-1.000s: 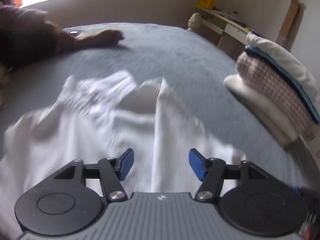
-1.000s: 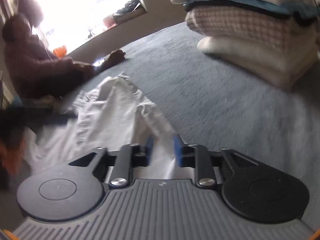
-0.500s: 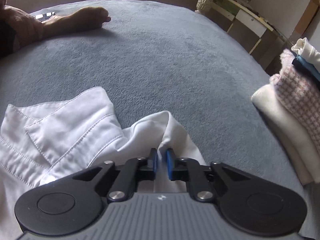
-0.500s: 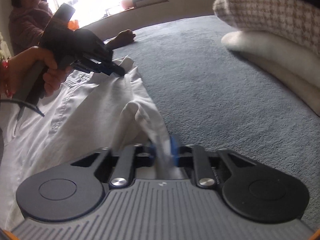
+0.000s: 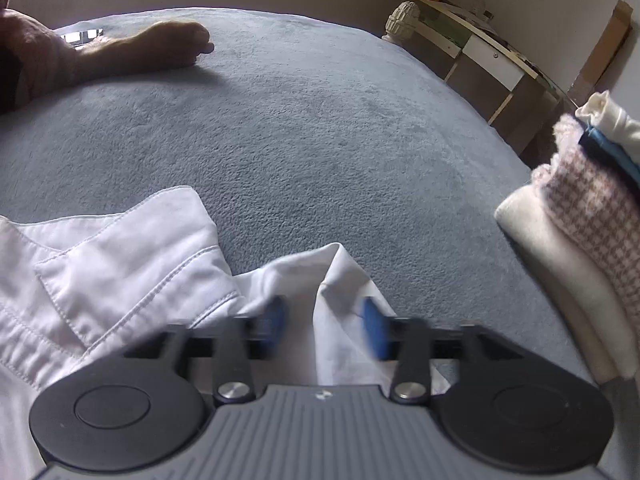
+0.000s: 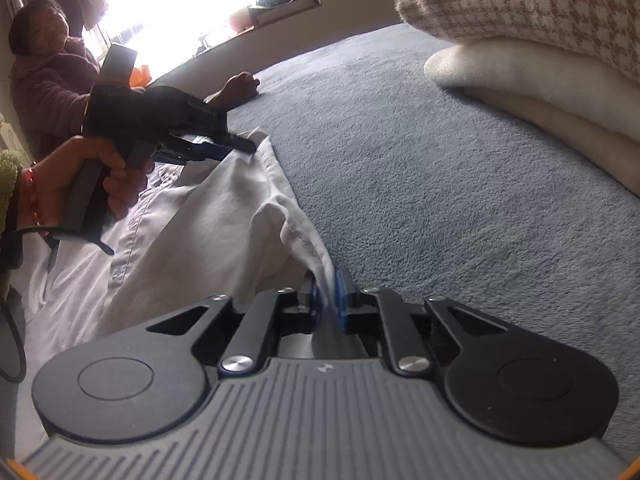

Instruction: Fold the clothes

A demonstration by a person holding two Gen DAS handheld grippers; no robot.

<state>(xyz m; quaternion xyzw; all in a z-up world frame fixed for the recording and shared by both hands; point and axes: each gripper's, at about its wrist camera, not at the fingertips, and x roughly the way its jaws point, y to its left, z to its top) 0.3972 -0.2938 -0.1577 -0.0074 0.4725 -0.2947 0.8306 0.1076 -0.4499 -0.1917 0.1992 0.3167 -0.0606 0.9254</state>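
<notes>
Lying rumpled on the grey fleece bed (image 5: 320, 128) was one white stitched cotton shirt (image 5: 120, 264), beside one stack of four folded clothes (image 5: 592, 216). The left tongs (image 5: 324, 322) stood wide around its edge; the right tongs (image 6: 325, 294) pinched a fold of it.

We see the right hand-held gripper (image 6: 325, 296) closed on a fold of the white shirt (image 6: 208, 232), which lies on the grey-blue bed (image 6: 420, 184). The left hand-held gripper (image 6: 236, 147), held in a hand (image 6: 80, 184), sits at the shirt's far edge, its blue pads apart. A stack of folded clothes (image 6: 532, 52) rests at upper right.
</notes>
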